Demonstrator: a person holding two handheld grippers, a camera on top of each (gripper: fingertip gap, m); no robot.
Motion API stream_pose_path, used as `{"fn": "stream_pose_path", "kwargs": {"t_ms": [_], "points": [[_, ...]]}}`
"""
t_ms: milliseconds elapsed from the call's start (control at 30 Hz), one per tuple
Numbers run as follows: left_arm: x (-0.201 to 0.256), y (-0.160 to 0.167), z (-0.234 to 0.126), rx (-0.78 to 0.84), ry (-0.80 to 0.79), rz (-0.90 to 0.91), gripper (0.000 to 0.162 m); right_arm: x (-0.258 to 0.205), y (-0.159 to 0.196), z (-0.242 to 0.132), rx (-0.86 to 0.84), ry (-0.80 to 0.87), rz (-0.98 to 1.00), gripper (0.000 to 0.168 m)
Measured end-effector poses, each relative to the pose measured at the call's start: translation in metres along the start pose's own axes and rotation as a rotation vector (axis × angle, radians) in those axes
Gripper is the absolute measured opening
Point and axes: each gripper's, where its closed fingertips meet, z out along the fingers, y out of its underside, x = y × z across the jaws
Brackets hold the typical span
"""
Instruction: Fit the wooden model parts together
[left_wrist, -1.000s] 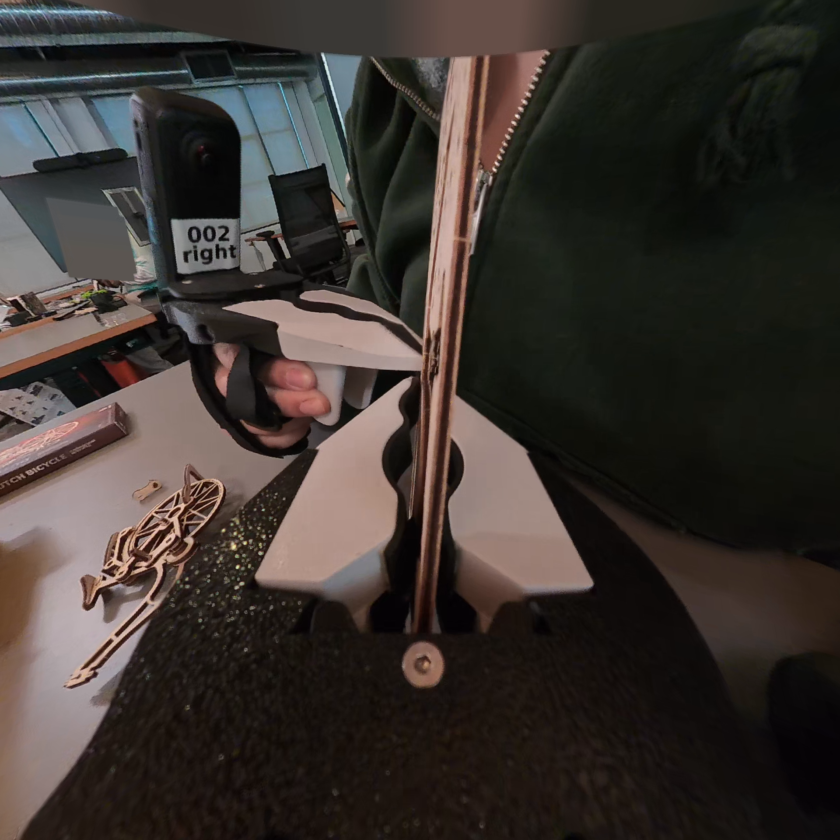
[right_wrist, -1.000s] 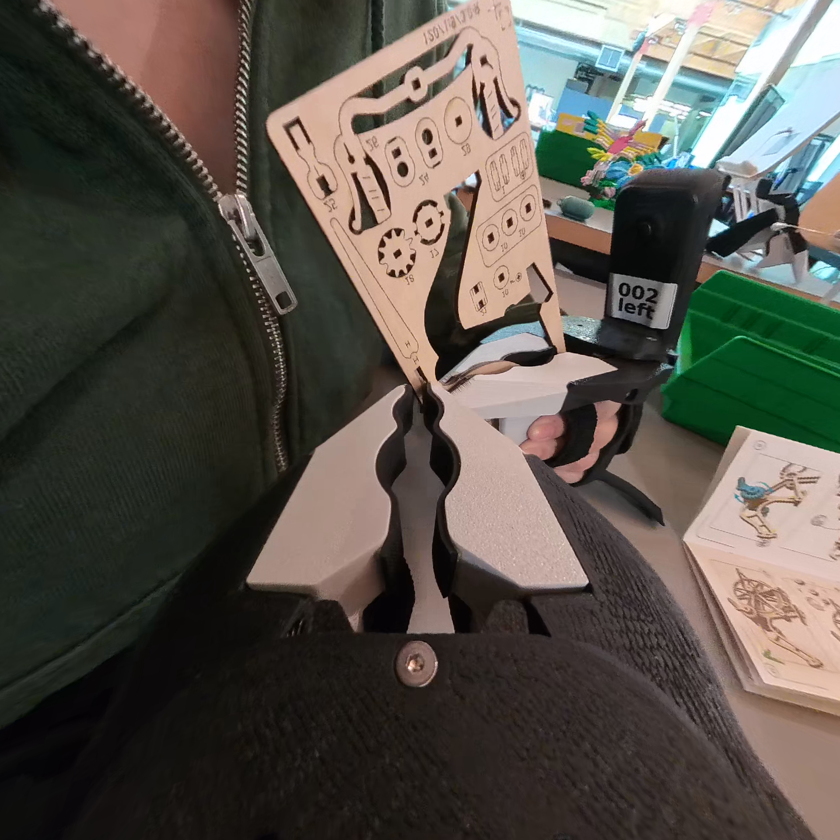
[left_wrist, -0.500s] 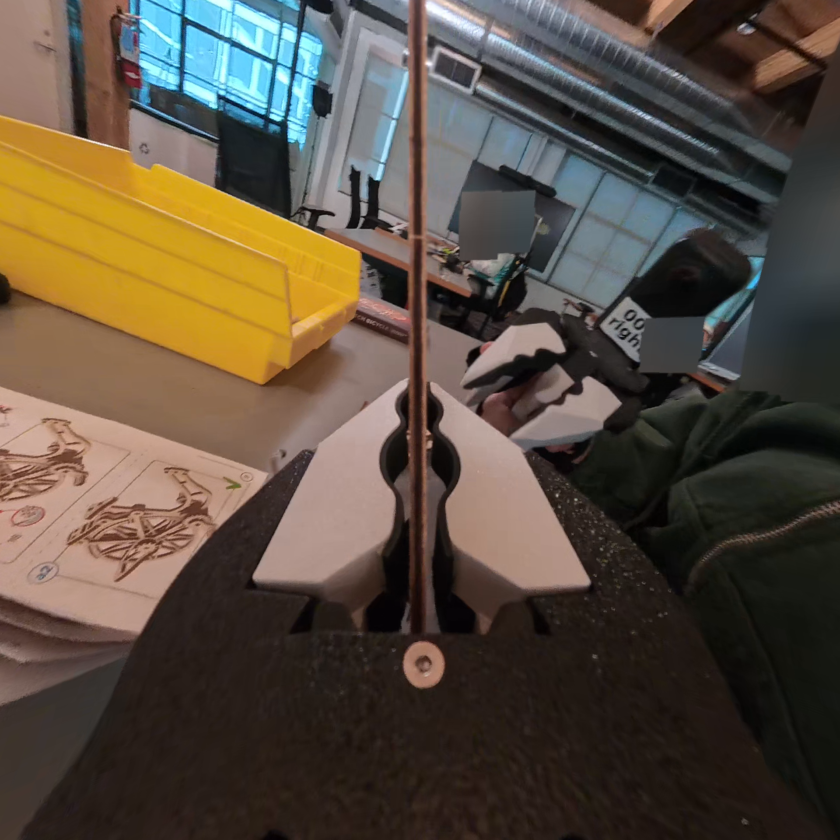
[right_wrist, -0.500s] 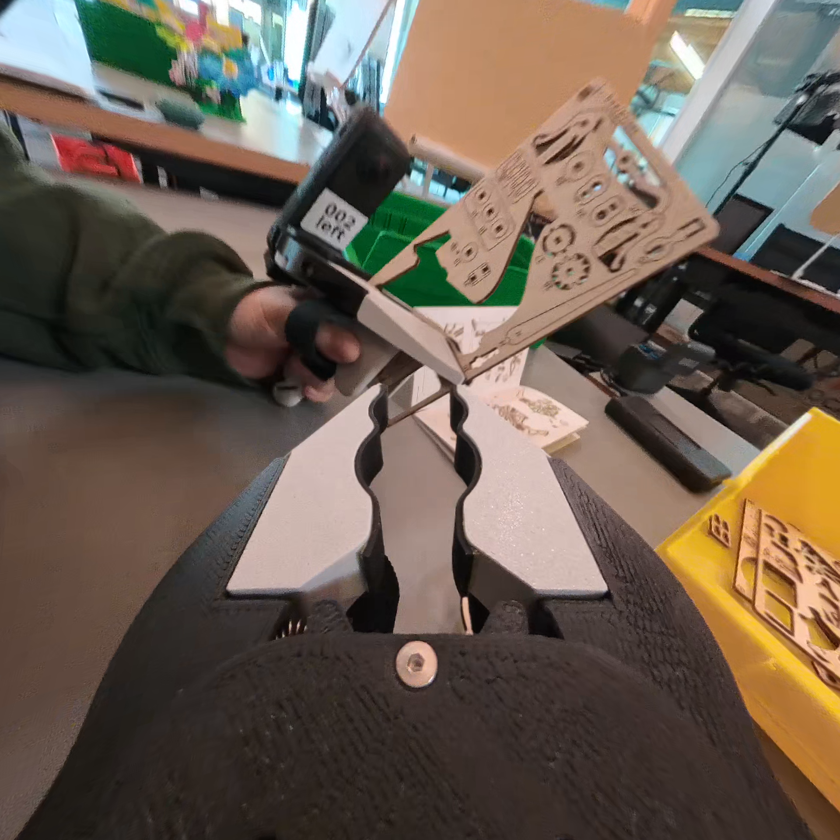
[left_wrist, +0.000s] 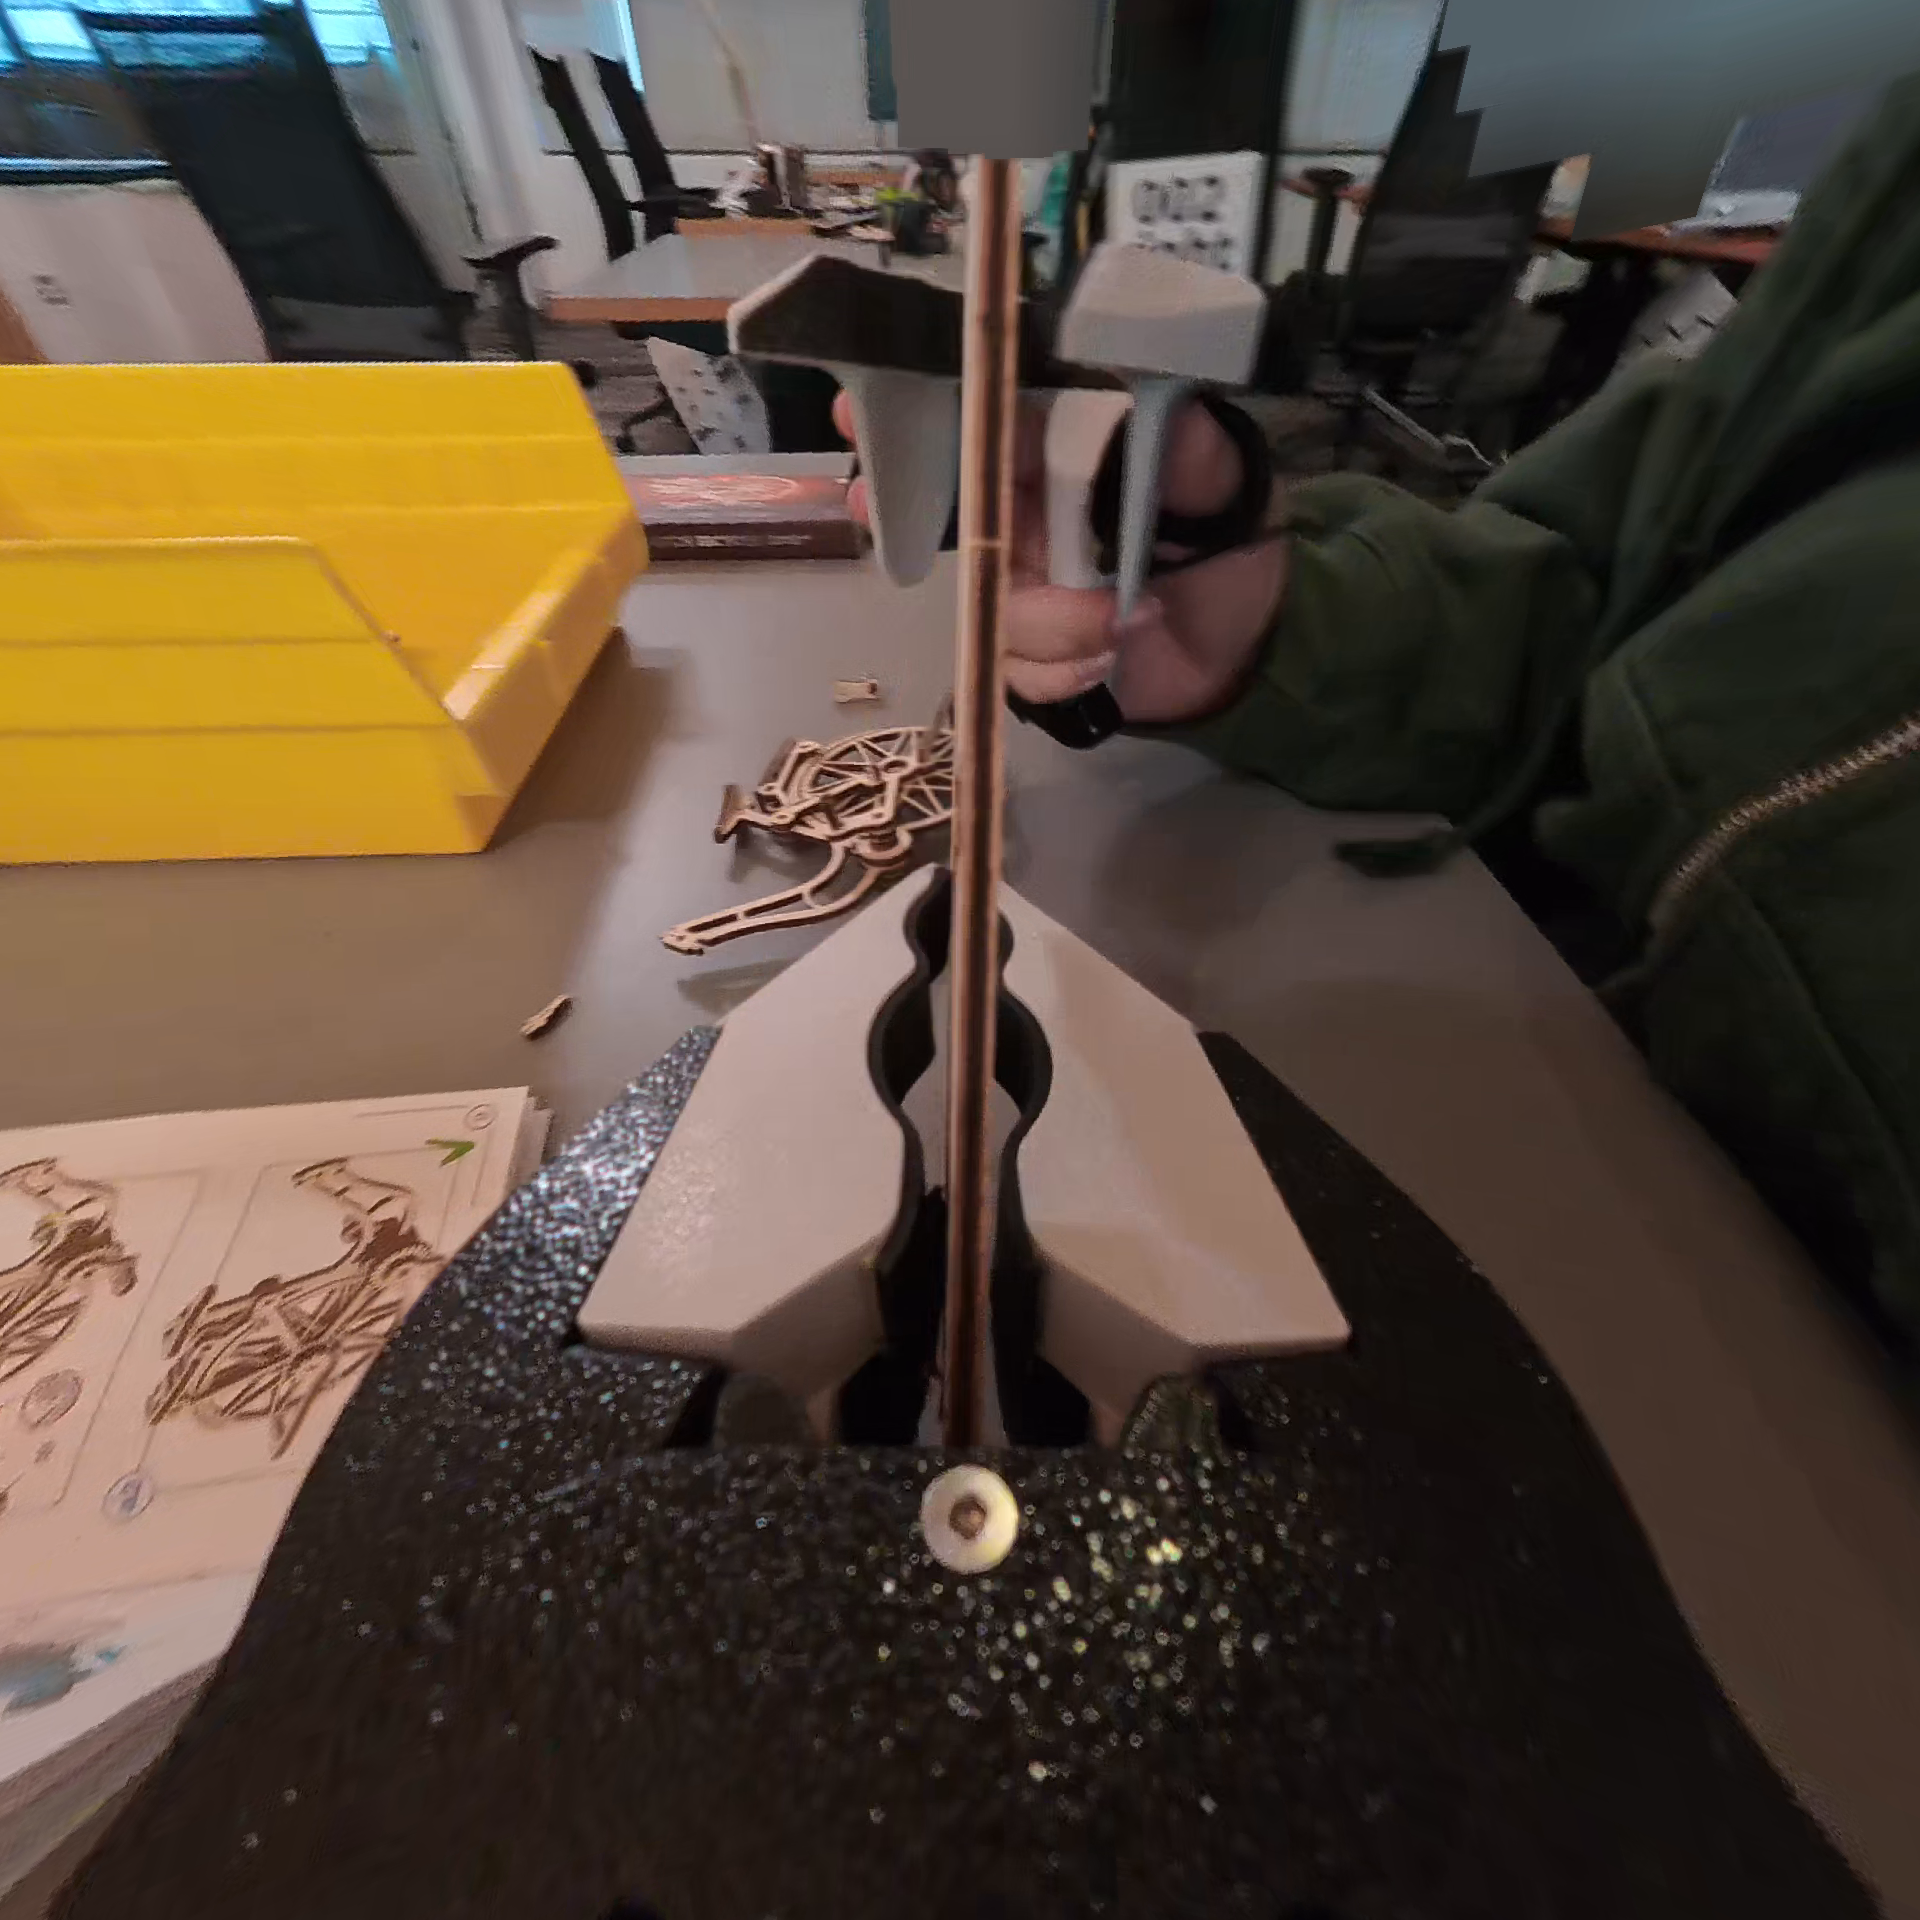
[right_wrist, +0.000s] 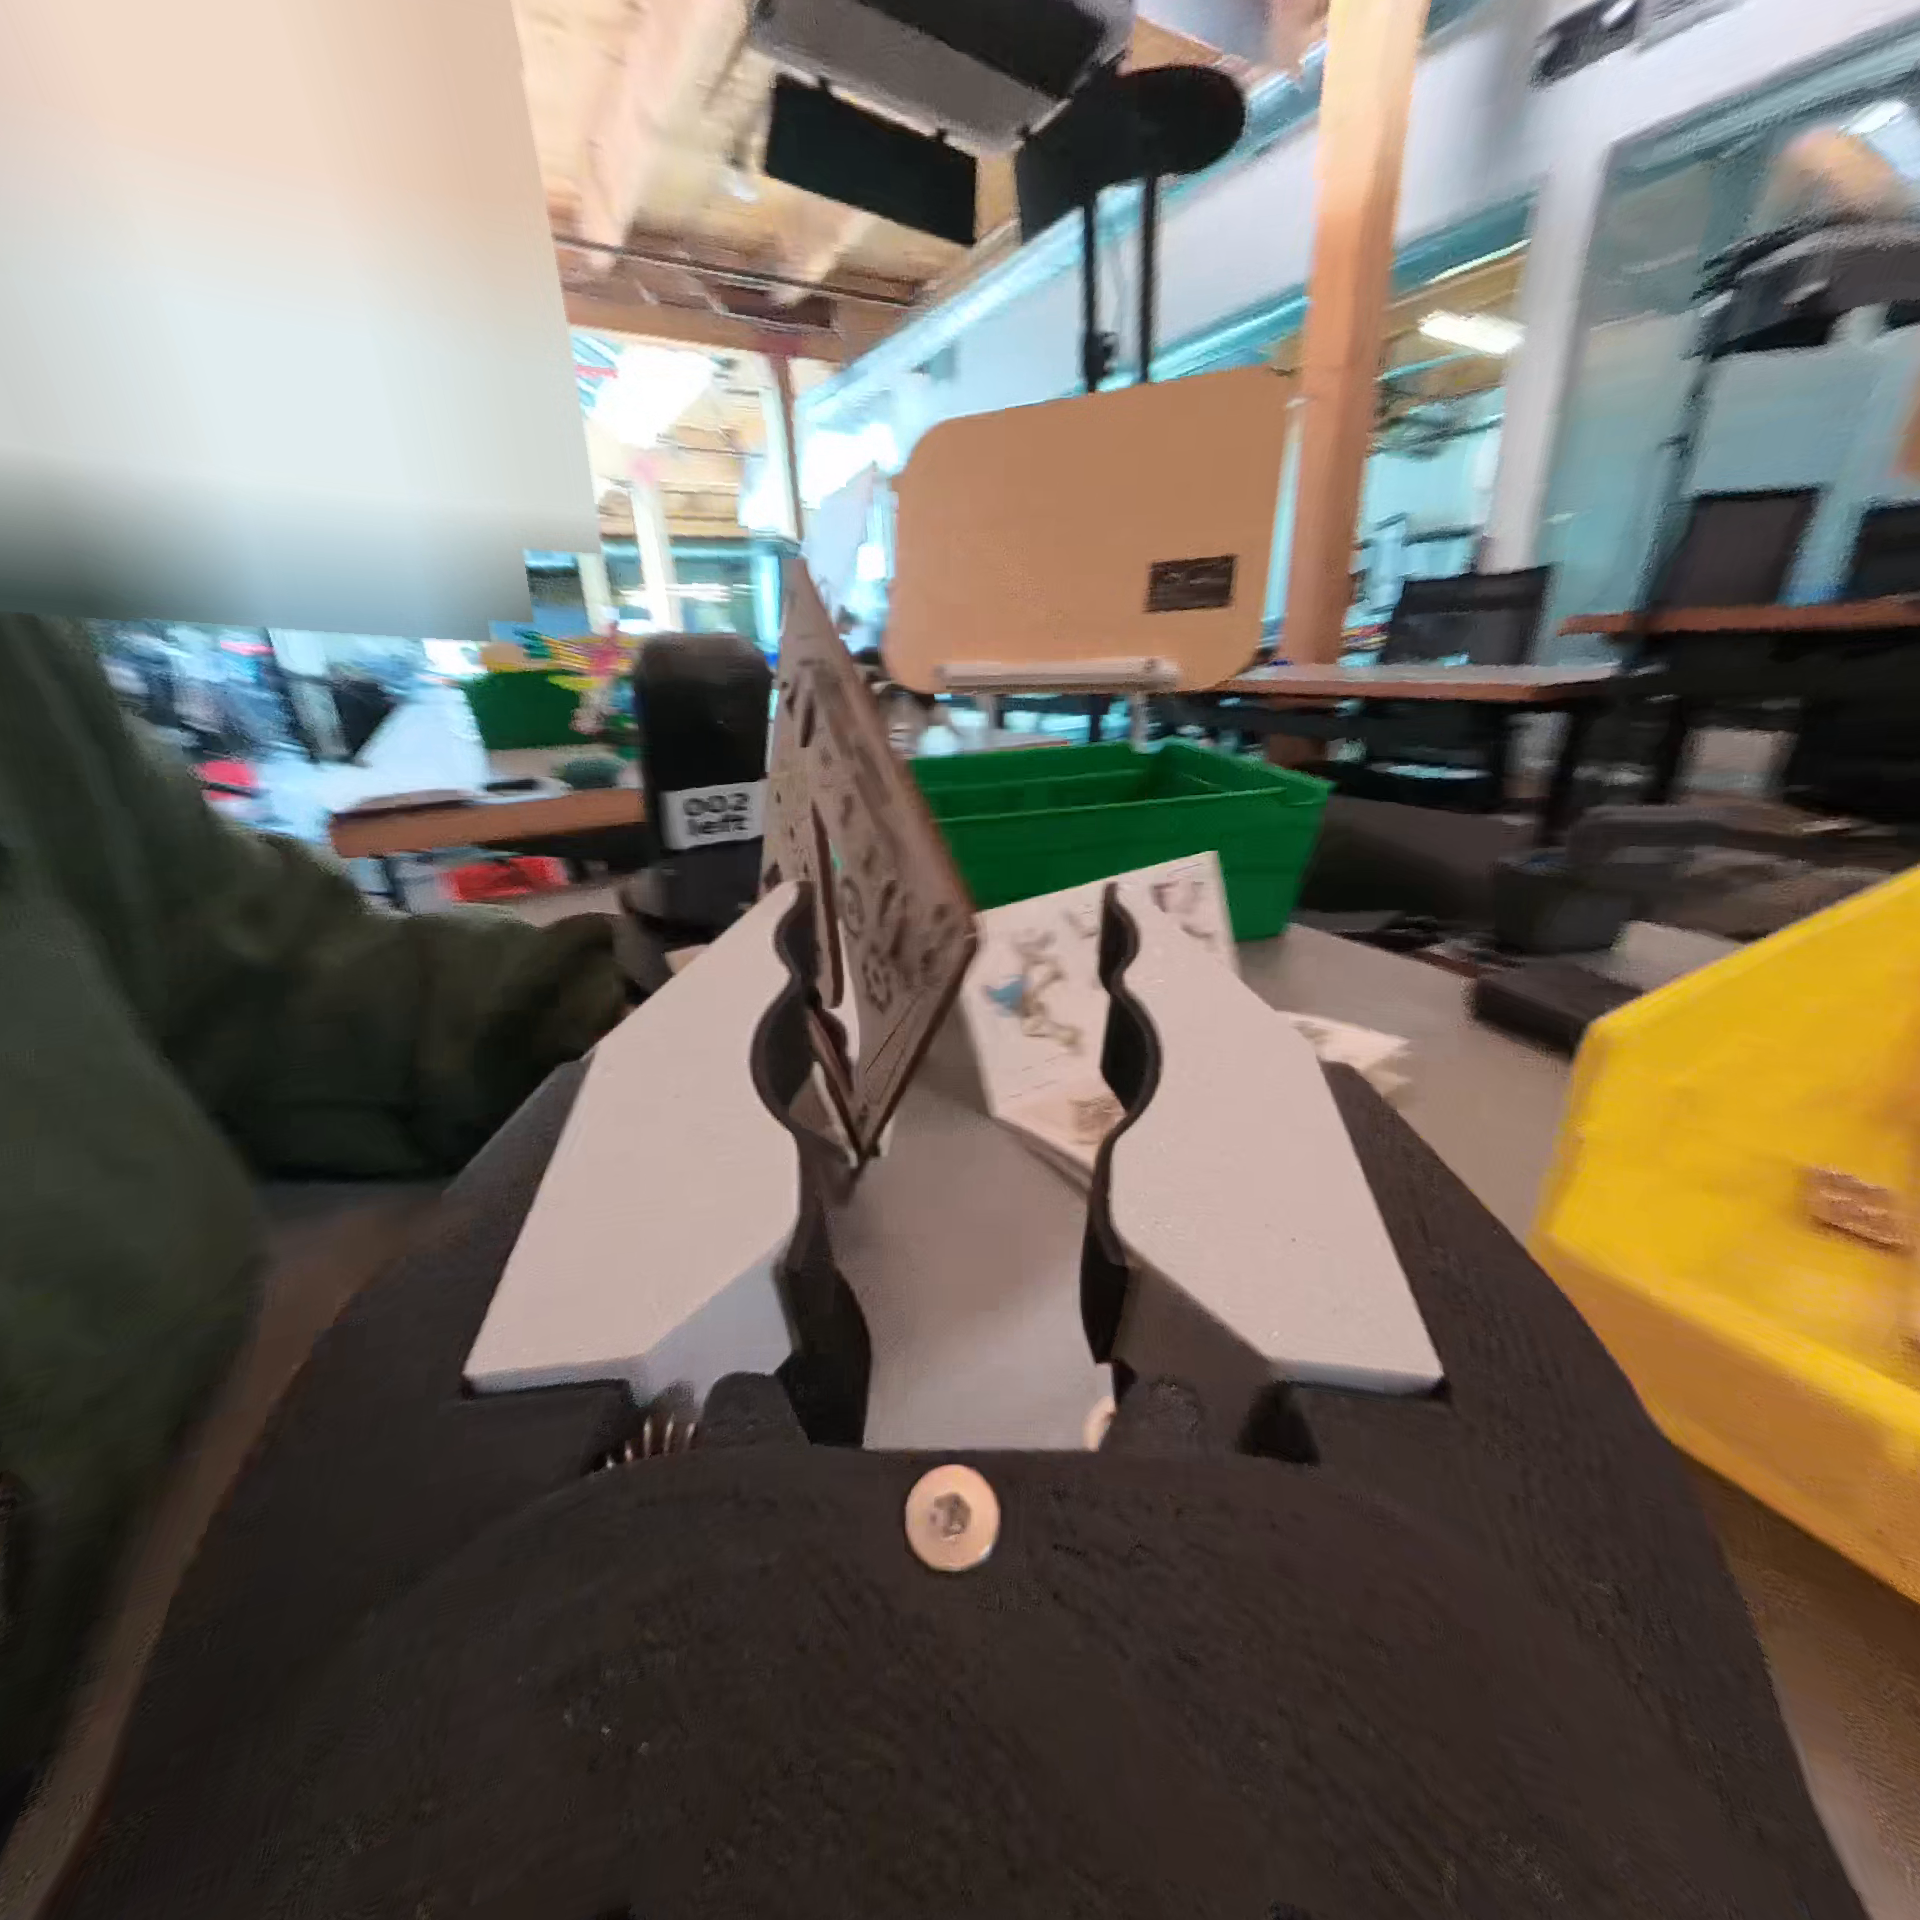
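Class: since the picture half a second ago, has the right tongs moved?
Yes. The right tongs now straddle the wooden parts sheet, above the bicycle model, instead of beside it, and are open.

Left wrist view: we look forward along the left claw (left_wrist: 971, 914), low over the grey table (left_wrist: 312, 956), very near its own fingers. We face the open right claw (left_wrist: 1003, 436) head-on, with the long yellow plastic bin (left_wrist: 291, 603) to the left and the flat wooden bicycle model (left_wrist: 842, 800) between. The thin laser-cut wooden parts sheet (left_wrist: 982, 727) shows edge-on, dead centre.

Right wrist view: we look the opposite way, level and slightly upward, blurred. We see the same wooden parts sheet (right_wrist: 862, 914) at an angle, just ahead of the right claw (right_wrist: 951, 914). Both views share the sheet, yellow bin (right_wrist: 1714, 1195) and printed paper instruction booklet (right_wrist: 1060, 997).
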Motion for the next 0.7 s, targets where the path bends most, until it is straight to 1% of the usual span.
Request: {"fn": "stream_pose_path", "kwargs": {"t_ms": [33,67,100,167,267,300,333,367,433,500,600,700], "points": [[0.004,0.001,0.001,-0.008,0.018,0.012,0.001,-0.004,0.002,-0.002,-0.011,-0.062,0.047,0.042],[0.007,0.002,0.002,-0.014,0.034,0.022,0.0,-0.013,0.003,-0.004,-0.021,-0.142,0.086,0.02],[0.009,0.002,0.002,-0.015,0.047,0.029,0.001,-0.02,0.003,-0.006,-0.029,-0.214,0.124,0.006],[0.013,0.002,0.002,-0.014,0.066,0.037,0.004,-0.024,0.003,-0.009,-0.032,-0.267,0.181,0.002],[0.004,-0.007,0.001,0.05,-0.002,0.051,0.028,-0.023,-0.009,-0.015,0.018,-0.264,0.155,0.0],[-0.002,-0.009,-0.001,0.069,-0.048,0.067,0.043,-0.02,-0.017,-0.02,0.053,-0.253,0.138,0.0],[-0.008,-0.012,-0.004,0.09,-0.09,0.08,0.053,-0.014,-0.026,-0.027,0.094,-0.227,0.123,0.0],[-0.013,-0.015,-0.007,0.114,-0.122,0.091,0.056,-0.006,-0.036,-0.035,0.139,-0.189,0.109,0.001],[-0.021,-0.019,-0.013,0.154,-0.177,0.098,0.057,0.017,-0.058,-0.058,0.249,-0.074,0.088,0.001],[-0.025,-0.02,-0.015,0.16,-0.212,0.107,0.058,0.051,-0.075,-0.087,0.356,0.101,0.09,0.001],[-0.025,-0.018,-0.013,0.143,-0.23,0.144,0.058,0.093,-0.083,-0.131,0.444,0.332,0.12,0.001],[-0.025,-0.017,-0.013,0.124,-0.263,0.205,0.056,0.11,-0.075,-0.148,0.428,0.424,0.143,0.001]]}}
